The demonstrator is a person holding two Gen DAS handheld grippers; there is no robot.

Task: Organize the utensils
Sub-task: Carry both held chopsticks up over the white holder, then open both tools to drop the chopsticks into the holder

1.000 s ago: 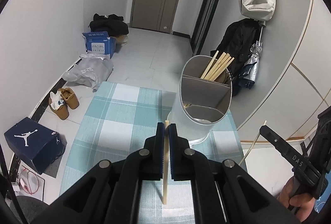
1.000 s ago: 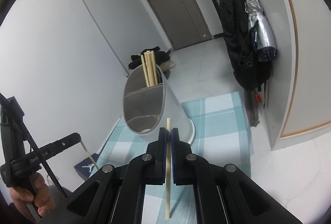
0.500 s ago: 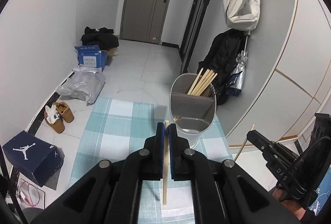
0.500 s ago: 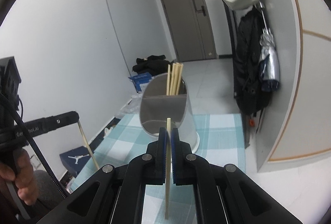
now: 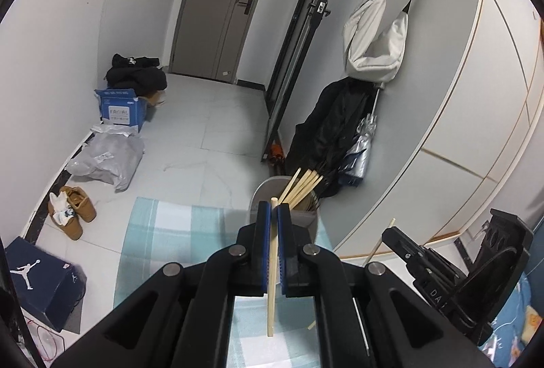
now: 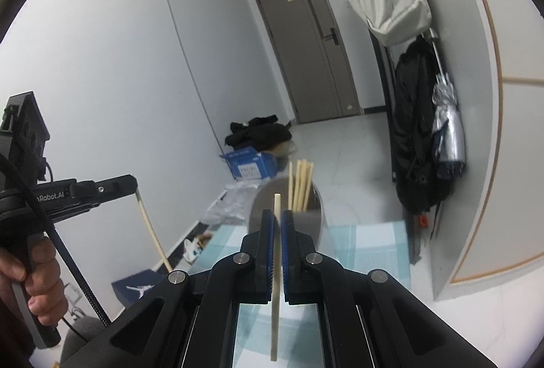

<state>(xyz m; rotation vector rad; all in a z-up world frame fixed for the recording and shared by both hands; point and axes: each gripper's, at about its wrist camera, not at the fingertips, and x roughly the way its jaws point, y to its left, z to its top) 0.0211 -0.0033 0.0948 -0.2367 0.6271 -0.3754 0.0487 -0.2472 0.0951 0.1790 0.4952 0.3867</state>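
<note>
- Wooden chopsticks, one in each tool: left gripper (image 5: 273, 245) is pinching a chopstick (image 5: 272, 286) upright between nearly closed blue pads; right gripper (image 6: 277, 249) is clamping its own chopstick (image 6: 275, 279) likewise.
- Grey utensil holder (image 5: 263, 198) is standing on the checked cloth (image 5: 163, 232) just ahead, several chopsticks (image 5: 302, 186) leaning in its far compartment.
- Both sticks are hanging well below the pads, so judging tip position is tricky.
- Likely risks: a lower tip catching the holder's rim and tipping it; a stick swivelling in the thin grip; the two tools crowding each other over one narrow opening.
</note>
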